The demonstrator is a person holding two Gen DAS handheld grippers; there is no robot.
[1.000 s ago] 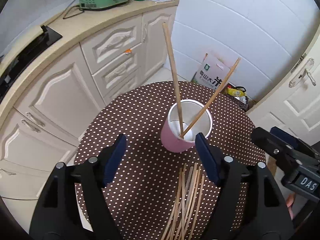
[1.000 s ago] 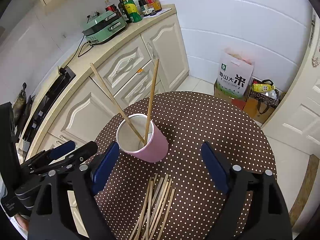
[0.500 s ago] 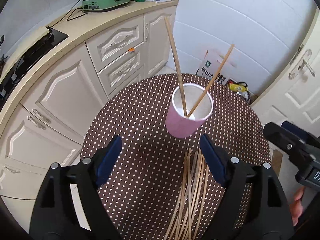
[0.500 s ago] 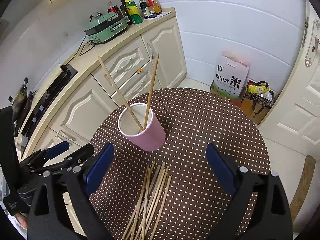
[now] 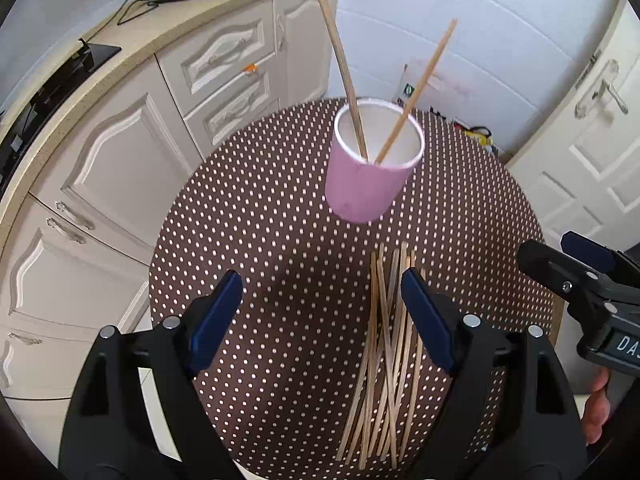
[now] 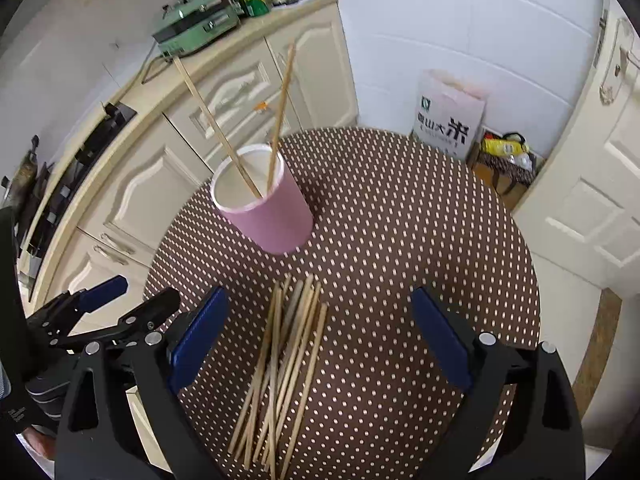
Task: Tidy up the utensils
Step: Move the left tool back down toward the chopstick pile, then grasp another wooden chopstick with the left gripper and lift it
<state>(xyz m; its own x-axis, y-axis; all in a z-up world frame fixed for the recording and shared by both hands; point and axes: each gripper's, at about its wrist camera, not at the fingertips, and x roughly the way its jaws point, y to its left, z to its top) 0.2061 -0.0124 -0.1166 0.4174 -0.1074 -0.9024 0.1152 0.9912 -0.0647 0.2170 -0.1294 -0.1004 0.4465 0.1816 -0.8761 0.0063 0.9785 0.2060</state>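
Chopsticks lie in a loose pile on the dotted round surface, just in front of the pink cup, which stands upright and holds 2 more, leaning apart. My left claw hangs wide open over the pile's left edge with nothing in it; its jaws have just been opening. My right claw is spread wide too, also just opened further, straddling the pile from above; I think its blue pads touch no stick, though the angle is poor.

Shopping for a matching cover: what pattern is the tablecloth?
Brown tablecloth with small white dots, clearest in the right wrist view.
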